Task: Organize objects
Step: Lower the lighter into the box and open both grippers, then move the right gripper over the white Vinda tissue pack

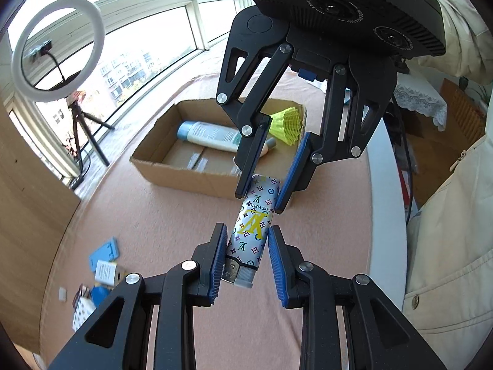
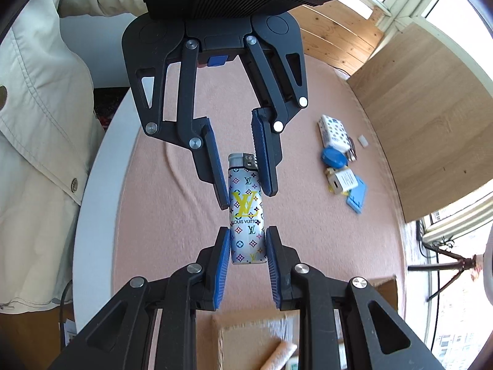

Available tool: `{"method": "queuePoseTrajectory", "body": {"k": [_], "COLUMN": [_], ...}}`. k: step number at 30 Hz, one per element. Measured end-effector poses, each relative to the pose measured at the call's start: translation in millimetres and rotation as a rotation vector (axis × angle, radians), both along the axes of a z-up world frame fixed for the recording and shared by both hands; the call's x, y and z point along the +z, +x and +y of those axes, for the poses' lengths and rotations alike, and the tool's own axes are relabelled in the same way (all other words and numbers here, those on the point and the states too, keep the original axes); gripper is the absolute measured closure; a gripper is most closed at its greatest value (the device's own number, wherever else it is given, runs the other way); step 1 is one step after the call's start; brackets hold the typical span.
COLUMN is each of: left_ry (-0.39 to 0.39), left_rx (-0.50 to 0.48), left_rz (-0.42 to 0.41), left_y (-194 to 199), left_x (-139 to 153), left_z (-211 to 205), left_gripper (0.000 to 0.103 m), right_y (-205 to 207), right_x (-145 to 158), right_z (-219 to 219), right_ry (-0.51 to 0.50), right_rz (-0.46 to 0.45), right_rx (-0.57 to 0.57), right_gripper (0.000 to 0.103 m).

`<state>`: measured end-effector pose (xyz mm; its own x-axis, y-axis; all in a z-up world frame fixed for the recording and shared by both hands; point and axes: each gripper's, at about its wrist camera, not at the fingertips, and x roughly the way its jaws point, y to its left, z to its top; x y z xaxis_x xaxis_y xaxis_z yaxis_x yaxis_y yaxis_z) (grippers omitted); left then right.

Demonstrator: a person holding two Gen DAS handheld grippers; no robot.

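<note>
Pinching the base end of a patterned lighter [image 2: 248, 215], the right gripper [image 2: 248, 243] has its blue pads narrowed to the lighter's width and pressed on both sides. The left gripper [image 1: 246, 242] faces it from the other end, around the lighter near its metal cap; its left pad lies against the casing, while its right pad appears to stand just clear in the left wrist view, so whether it truly grips cannot be told. The lighter hangs between the two, held above a pink tablecloth [image 1: 160, 225]. Behind the right gripper, in the left wrist view, sits an open cardboard box [image 1: 185, 178] holding a white and blue bottle [image 1: 209, 134] and a yellow shuttlecock [image 1: 288, 123]. Well apart on the cloth lies a cluster of small items, among them a blue round case [image 2: 334, 158] and a dotted white packet [image 2: 334, 131]. A cream jacket sleeve [image 2: 37, 92] shows at the table's edge.
</note>
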<state>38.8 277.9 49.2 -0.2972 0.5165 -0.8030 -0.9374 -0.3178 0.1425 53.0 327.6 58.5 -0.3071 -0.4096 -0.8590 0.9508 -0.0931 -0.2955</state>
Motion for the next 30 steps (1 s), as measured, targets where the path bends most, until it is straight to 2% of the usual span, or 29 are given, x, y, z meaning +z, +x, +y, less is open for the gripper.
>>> {"method": "queuePoseTrajectory", "body": {"k": [5, 9, 11, 12, 13, 14, 15, 16, 22, 26, 30], "left_ry": [-0.009, -0.011, -0.029, -0.044, -0.055, -0.057, -0.048, -0.036, -0.005, 0.000, 0.013], "left_rx": [-0.061, -0.104, -0.083, -0.061, -0.038, -0.015, 0.006, 0.023, 0.138, 0.197, 0.260], "left_rz": [0.001, 0.010, 0.036, 0.035, 0.029, 0.041, 0.061, 0.070, 0.077, 0.094, 0.111], "left_y": [-15, -25, -32, -37, -41, -43, -44, -45, -45, -30, -24], "left_x": [-1, -3, -5, -8, -10, -10, -10, -9, -6, -2, -3], "left_z": [72, 109, 121, 124, 127, 127, 124, 119, 89, 54, 7], "left_gripper": [0.073, 0.073, 0.071, 0.059, 0.039, 0.031, 0.022, 0.019, 0.011, 0.010, 0.009], "right_y": [0, 0, 0, -1, -2, -3, -3, -3, -10, -14, -19], "right_x": [-1, -4, -6, -7, -7, -6, -6, -5, 2, 3, 6], "right_z": [60, 96, 108, 114, 120, 127, 131, 136, 134, 113, 85], "right_ry": [0.002, 0.007, 0.003, 0.000, -0.007, -0.012, -0.018, -0.030, -0.066, -0.055, -0.053], "right_rz": [0.008, 0.021, 0.033, 0.041, 0.029, 0.019, 0.023, 0.033, 0.050, 0.068, 0.085], "right_rx": [-0.066, -0.117, -0.142, -0.164, -0.191, -0.210, -0.227, -0.249, -0.353, -0.385, -0.406], "right_gripper": [0.082, 0.082, 0.082, 0.081, 0.078, 0.075, 0.067, 0.063, 0.062, 0.060, 0.053]}}
